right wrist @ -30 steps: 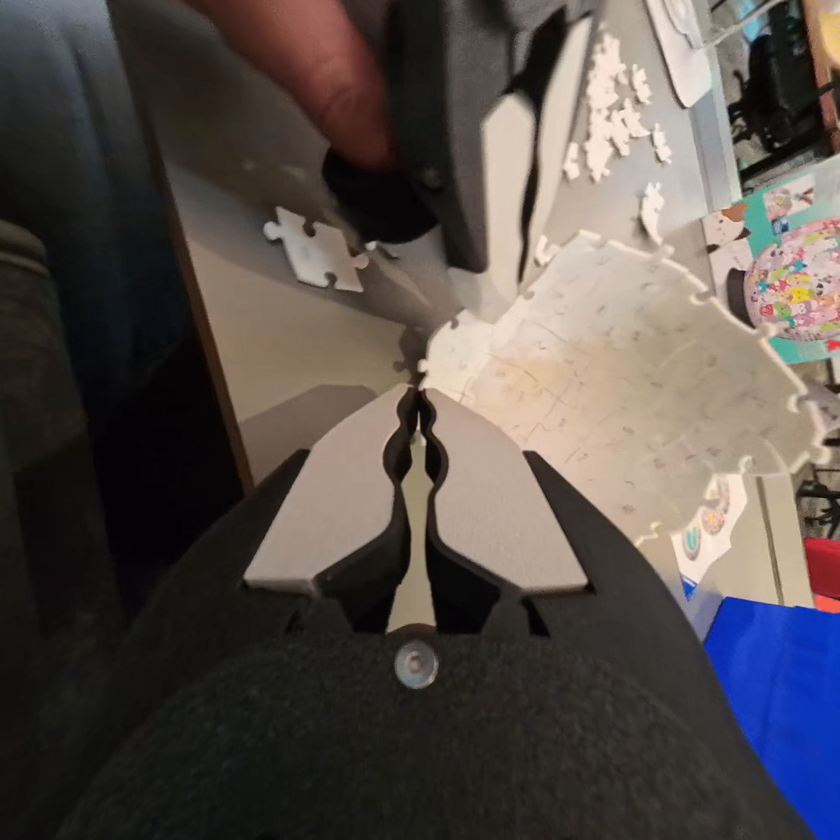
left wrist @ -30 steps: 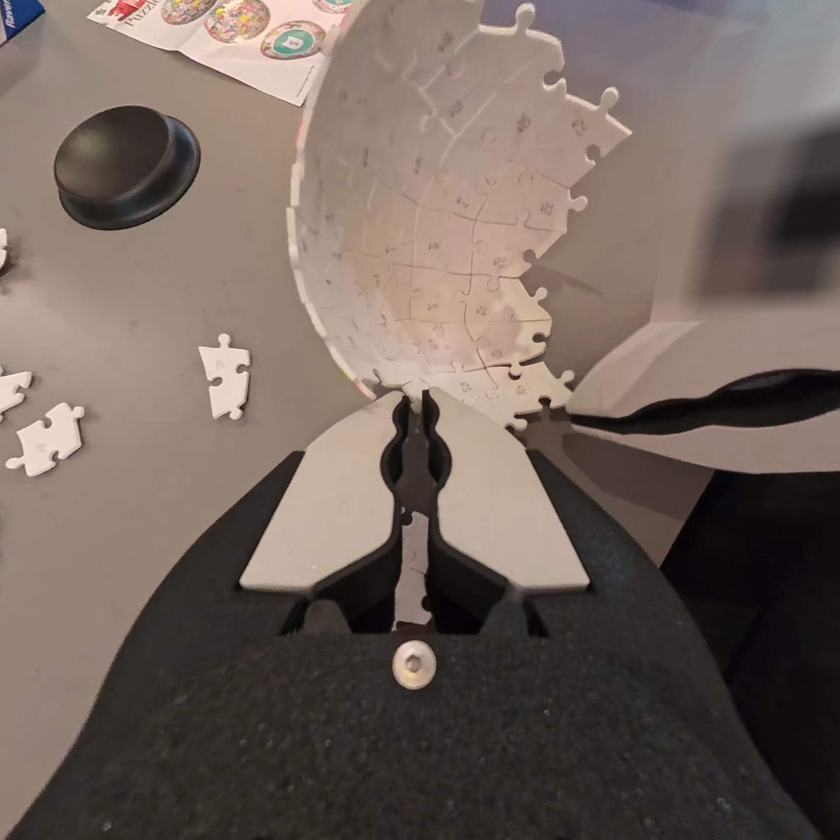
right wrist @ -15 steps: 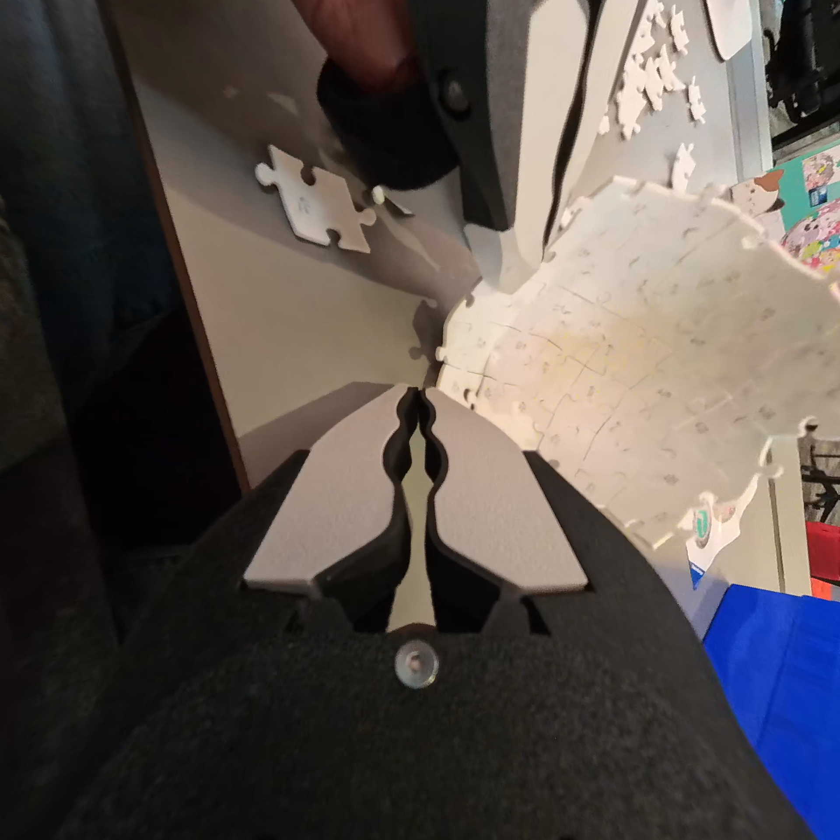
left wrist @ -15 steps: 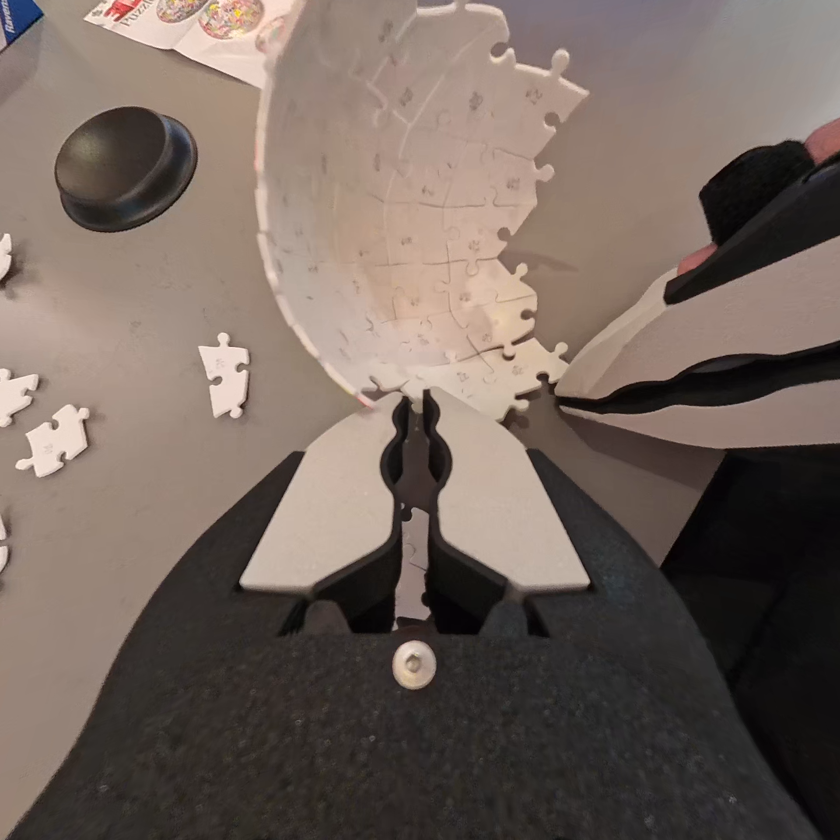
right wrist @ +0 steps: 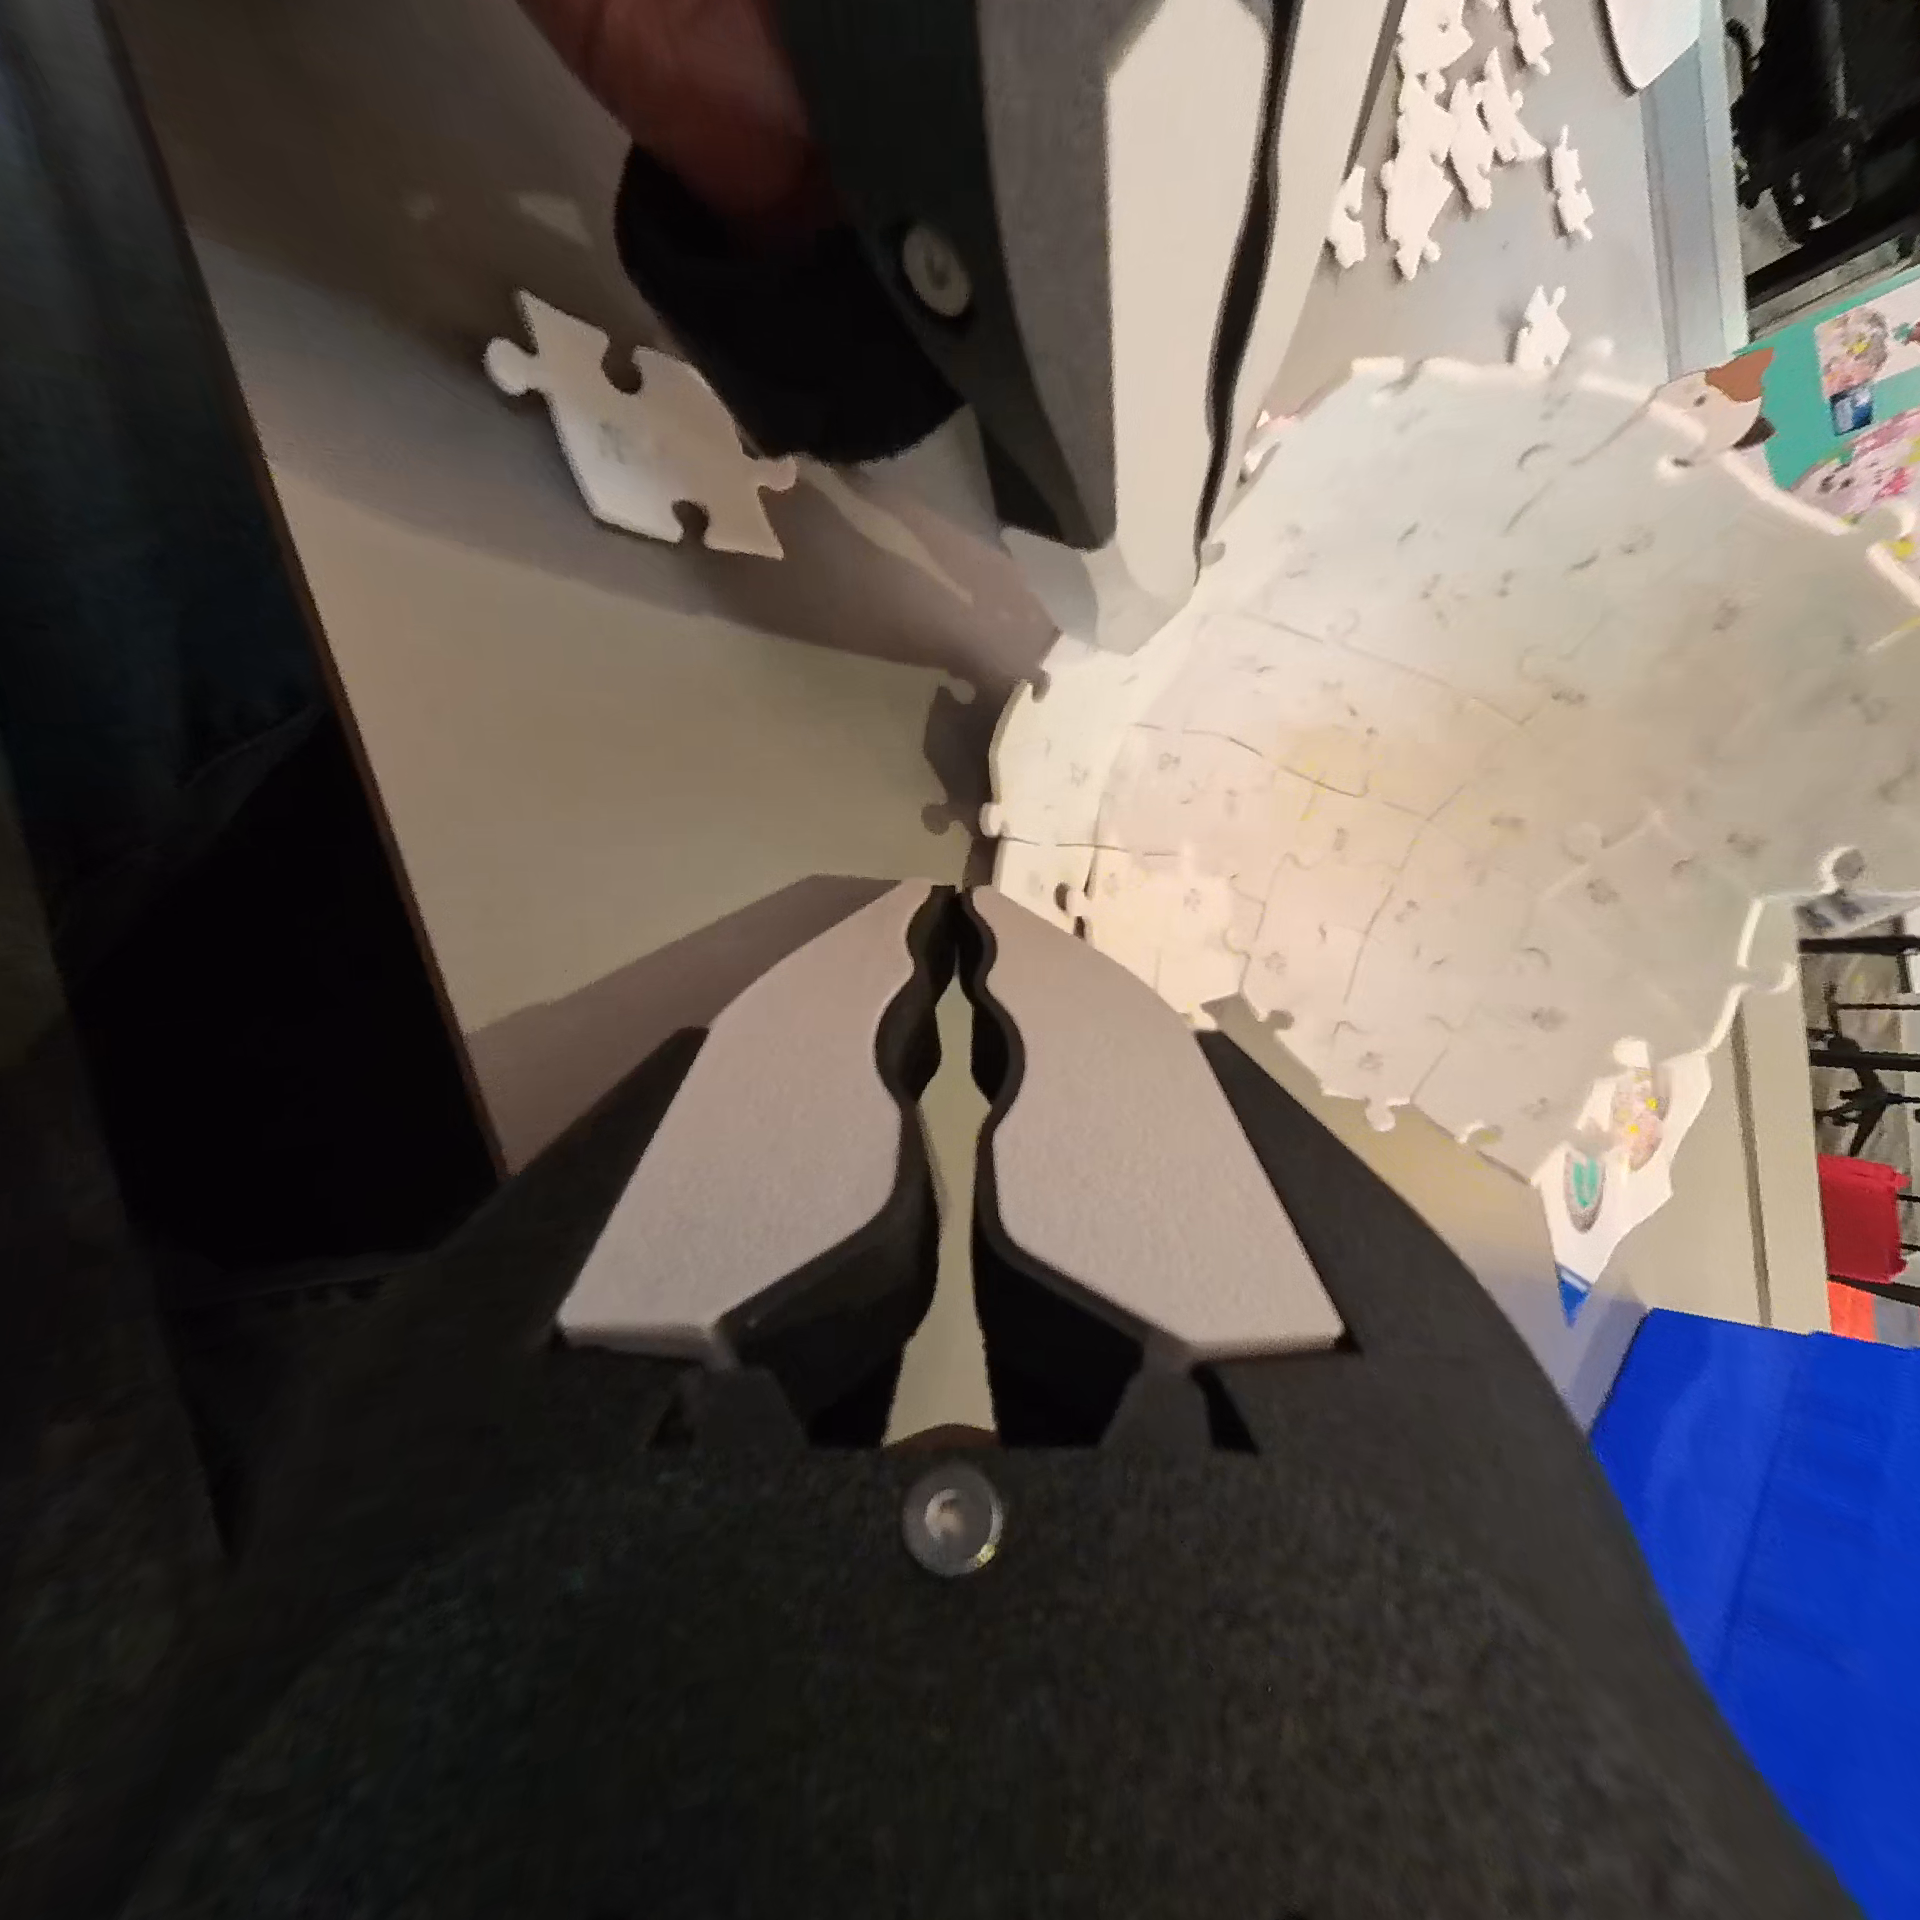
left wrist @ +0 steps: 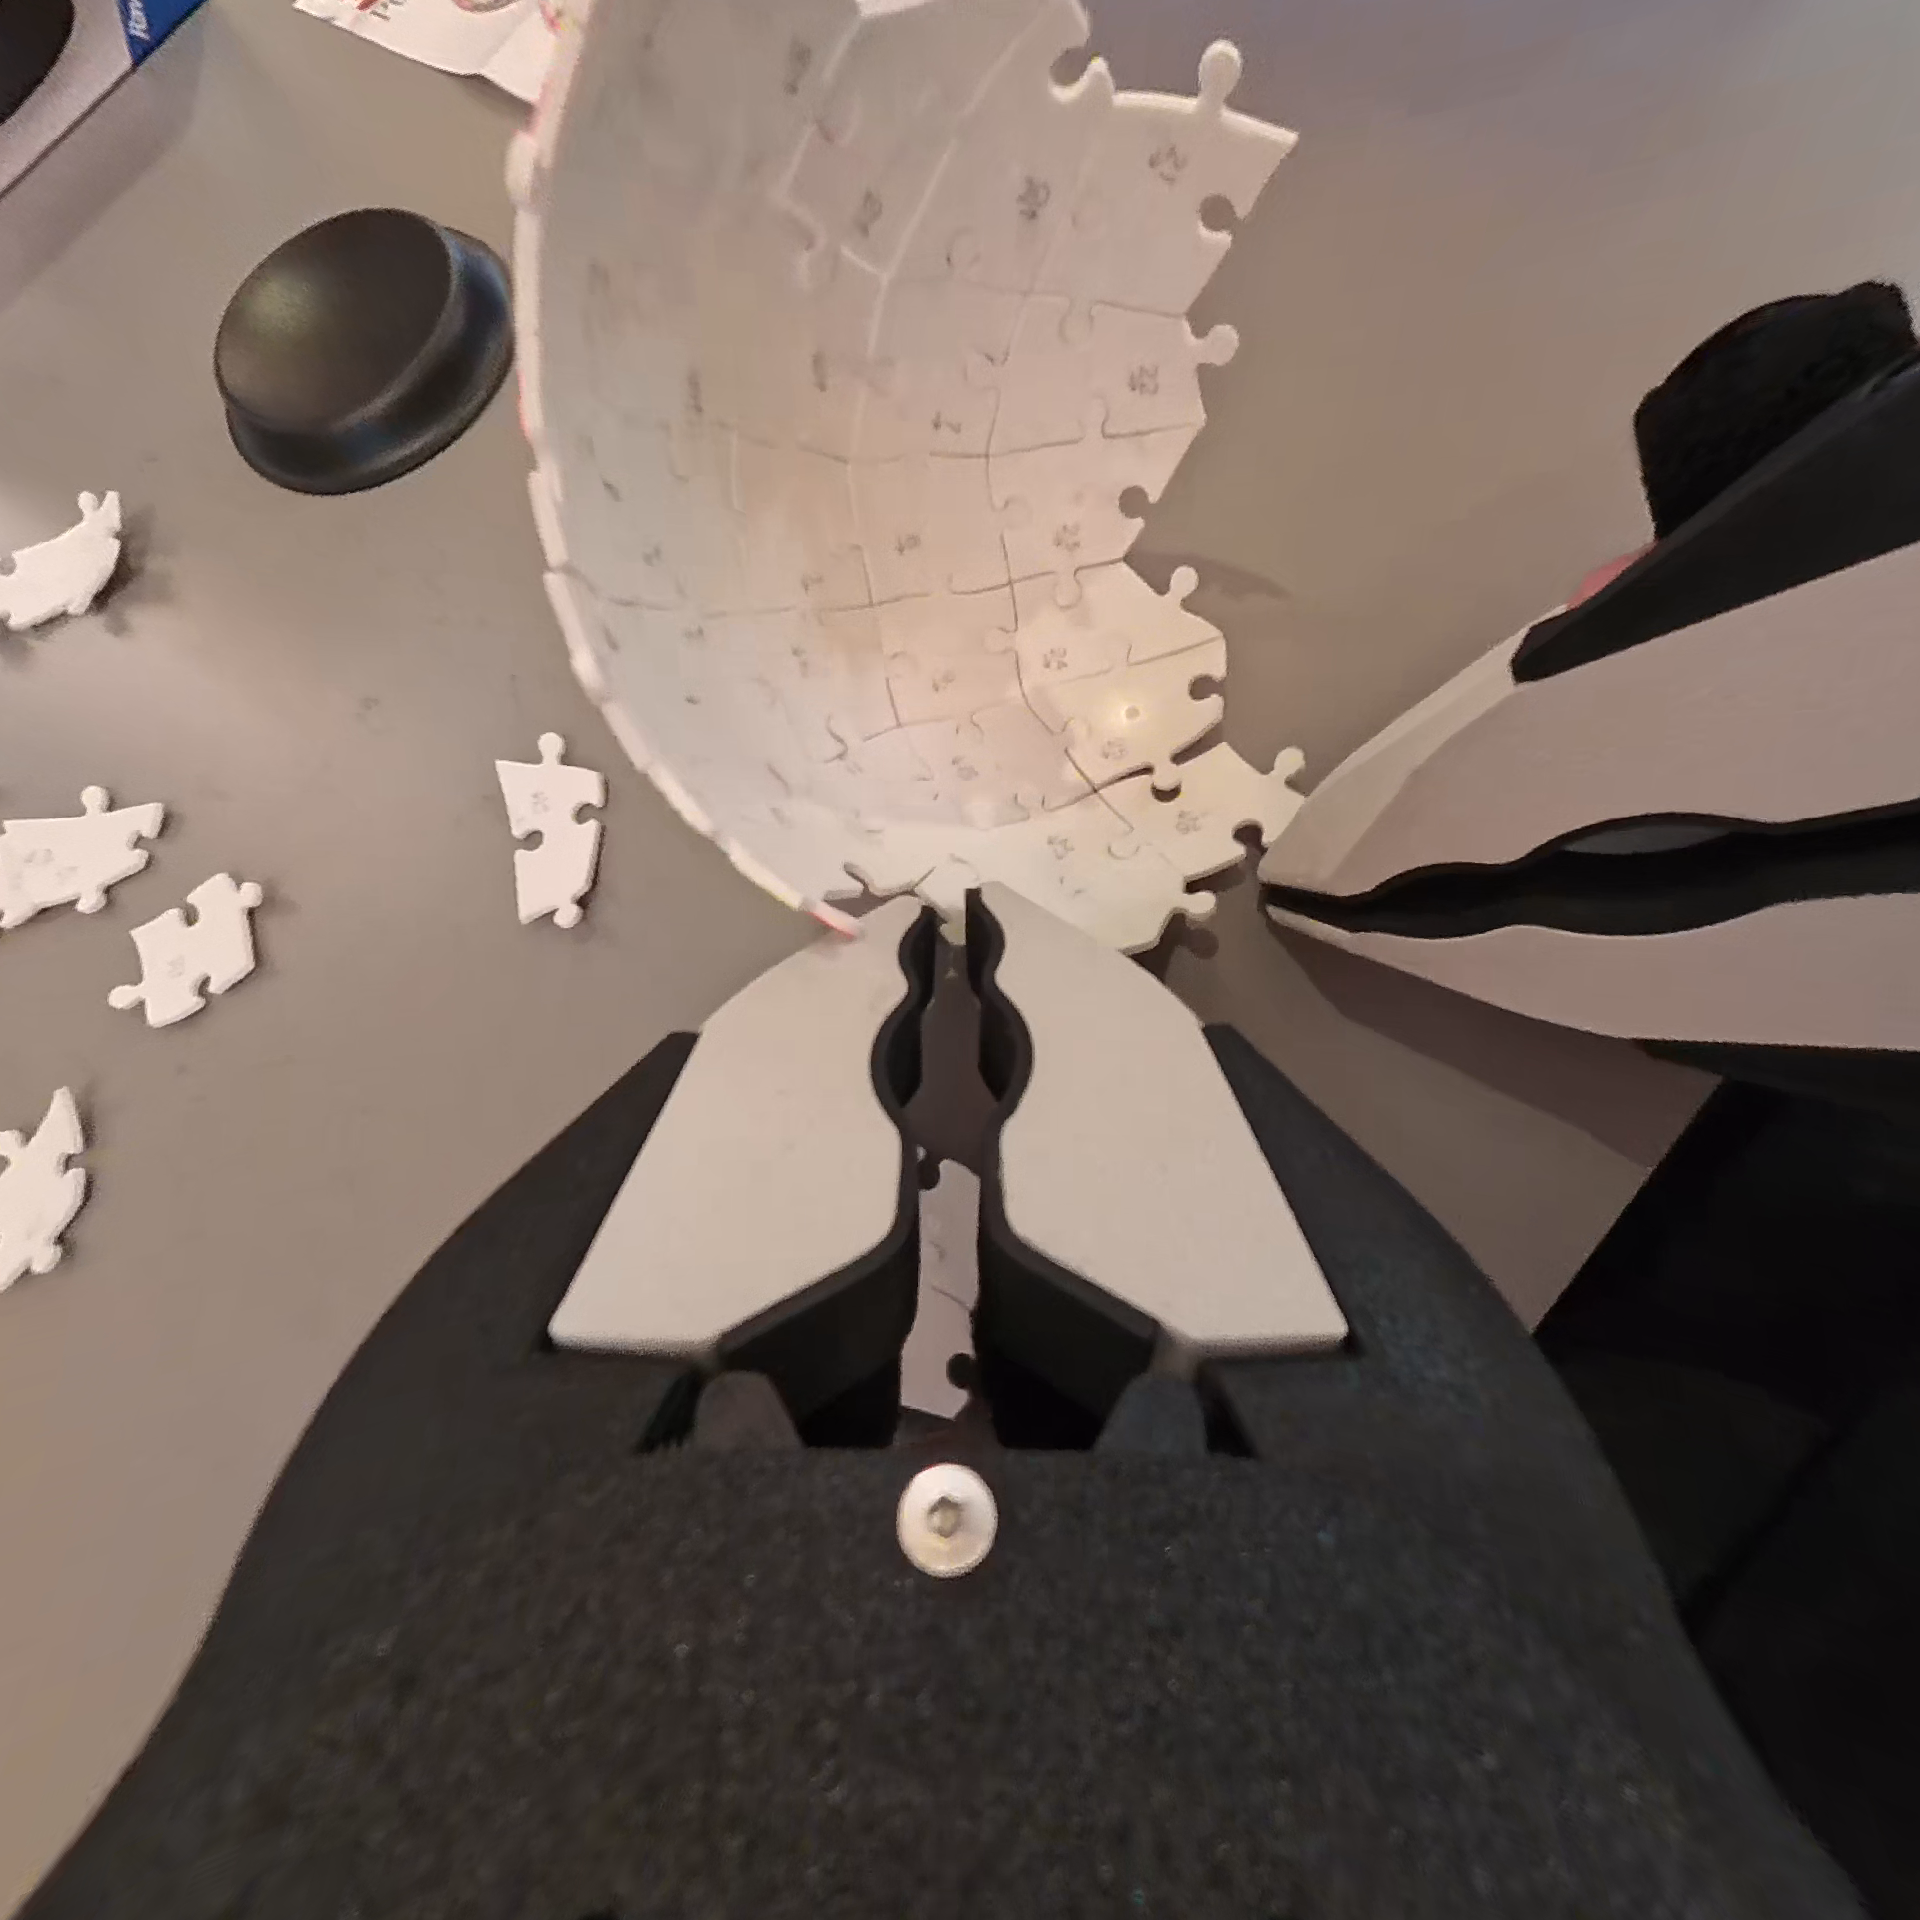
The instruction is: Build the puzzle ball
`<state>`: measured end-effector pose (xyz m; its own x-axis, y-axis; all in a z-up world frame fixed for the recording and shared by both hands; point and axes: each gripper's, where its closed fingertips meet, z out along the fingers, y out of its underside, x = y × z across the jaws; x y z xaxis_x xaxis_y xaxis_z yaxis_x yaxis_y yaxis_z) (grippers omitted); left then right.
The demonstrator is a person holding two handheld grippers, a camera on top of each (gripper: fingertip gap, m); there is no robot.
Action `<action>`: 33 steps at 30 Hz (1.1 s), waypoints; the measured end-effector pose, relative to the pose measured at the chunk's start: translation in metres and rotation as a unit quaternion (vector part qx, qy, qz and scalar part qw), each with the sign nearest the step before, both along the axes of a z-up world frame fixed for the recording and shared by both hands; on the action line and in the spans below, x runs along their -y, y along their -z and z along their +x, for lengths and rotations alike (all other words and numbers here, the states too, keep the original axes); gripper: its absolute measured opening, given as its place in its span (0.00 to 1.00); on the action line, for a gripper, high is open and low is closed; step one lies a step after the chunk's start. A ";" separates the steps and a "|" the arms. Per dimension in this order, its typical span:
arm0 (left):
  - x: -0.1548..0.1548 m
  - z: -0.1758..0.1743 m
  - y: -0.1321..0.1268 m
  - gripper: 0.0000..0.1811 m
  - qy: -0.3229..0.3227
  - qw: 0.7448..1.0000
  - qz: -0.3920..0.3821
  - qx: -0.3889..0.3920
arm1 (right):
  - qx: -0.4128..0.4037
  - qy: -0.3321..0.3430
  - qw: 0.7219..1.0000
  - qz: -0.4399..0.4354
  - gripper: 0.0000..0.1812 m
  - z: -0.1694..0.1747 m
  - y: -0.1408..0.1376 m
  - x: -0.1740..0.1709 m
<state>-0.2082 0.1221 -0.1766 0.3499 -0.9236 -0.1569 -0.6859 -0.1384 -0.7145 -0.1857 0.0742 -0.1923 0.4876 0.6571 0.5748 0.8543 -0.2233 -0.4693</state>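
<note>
Jaws of my left gripper (left wrist: 951,914) stayed pinched on the white curved puzzle shell (left wrist: 883,468); my shut right gripper (right wrist: 961,899) had moved in, touching its edge.

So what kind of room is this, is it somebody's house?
Probably not a house; more likely an office or lab workroom, though I can't be sure. The puzzle sits on a plain grey table, and past its far edge stand a dark wheeled chair and black stands on a bare floor.
</note>
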 end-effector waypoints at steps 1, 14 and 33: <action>0.000 0.000 0.000 0.03 -0.005 1.000 0.000 0.000 | 0.005 0.001 1.000 0.005 0.00 0.001 0.000 -0.001; 0.008 0.007 -0.004 0.04 -0.012 1.000 0.027 -0.004 | -0.005 0.013 1.000 0.023 0.01 0.016 -0.003 -0.003; 0.018 -0.008 -0.008 0.15 -0.010 0.999 0.036 -0.020 | 0.072 -0.026 0.994 0.081 0.00 0.030 -0.007 -0.008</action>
